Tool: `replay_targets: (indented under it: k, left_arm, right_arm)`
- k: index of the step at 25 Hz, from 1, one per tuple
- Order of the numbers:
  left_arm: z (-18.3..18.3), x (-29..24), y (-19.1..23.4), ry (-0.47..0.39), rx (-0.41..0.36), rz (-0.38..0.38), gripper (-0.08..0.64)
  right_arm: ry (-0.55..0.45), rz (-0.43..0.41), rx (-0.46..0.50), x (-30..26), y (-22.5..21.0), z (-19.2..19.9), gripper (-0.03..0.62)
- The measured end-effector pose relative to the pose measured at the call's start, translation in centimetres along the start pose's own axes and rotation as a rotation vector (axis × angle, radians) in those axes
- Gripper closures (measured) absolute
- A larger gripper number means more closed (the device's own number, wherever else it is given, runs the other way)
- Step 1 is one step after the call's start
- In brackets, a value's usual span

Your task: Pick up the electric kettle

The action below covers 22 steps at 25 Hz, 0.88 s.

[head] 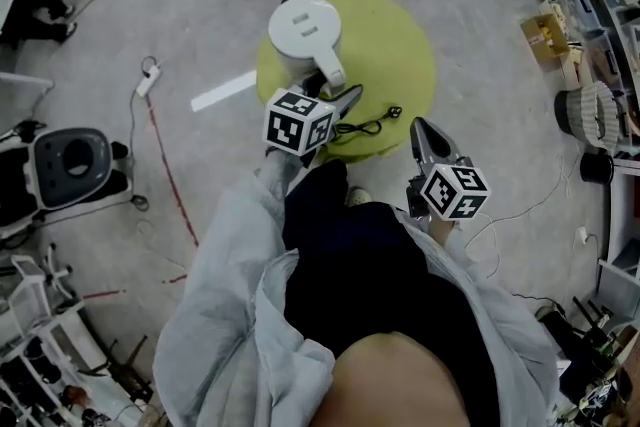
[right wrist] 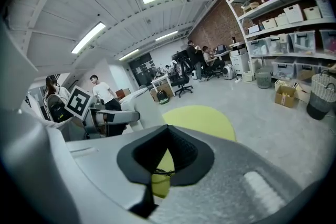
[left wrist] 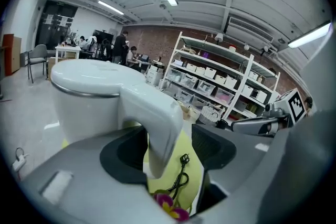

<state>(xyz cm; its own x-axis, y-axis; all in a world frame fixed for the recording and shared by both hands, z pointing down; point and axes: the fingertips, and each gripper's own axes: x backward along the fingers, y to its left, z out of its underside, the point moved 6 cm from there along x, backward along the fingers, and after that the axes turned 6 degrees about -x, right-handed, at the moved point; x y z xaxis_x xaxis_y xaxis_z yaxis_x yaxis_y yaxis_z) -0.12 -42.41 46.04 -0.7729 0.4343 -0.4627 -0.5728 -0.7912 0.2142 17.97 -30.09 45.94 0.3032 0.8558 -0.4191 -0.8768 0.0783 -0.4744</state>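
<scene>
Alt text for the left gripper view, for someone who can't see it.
The handle of the white electric kettle stands between the open jaws of the left gripper. Kettle and a black cord sit on a yellow-green table.

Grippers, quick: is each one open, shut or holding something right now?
Left gripper: open, with the kettle handle between its jaws but not clamped.
Right gripper: shut, holding nothing.
</scene>
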Motion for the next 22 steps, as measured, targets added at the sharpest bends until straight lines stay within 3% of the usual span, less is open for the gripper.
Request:
replay_targets:
  k: [4,13,22]
  left_arm:
    - [0.0,-0.8,0.4,-0.024,-0.039,-0.037,0.382]
    - [-0.1,-0.9,0.1,-0.043,-0.154,-0.048,0.388]
    - [-0.9,-0.9,0.5,-0.061,-0.200,-0.047,0.388]
  right_arm:
    - [-0.011,0.030,-0.008,-0.5,-0.8,0.0,0.591]
    - [-0.012,0.047,-0.023,-1.7,-0.8,0.2,0.591]
    - [-0.017,0.058,-0.021,-1.6,-0.6,0.4,0.591]
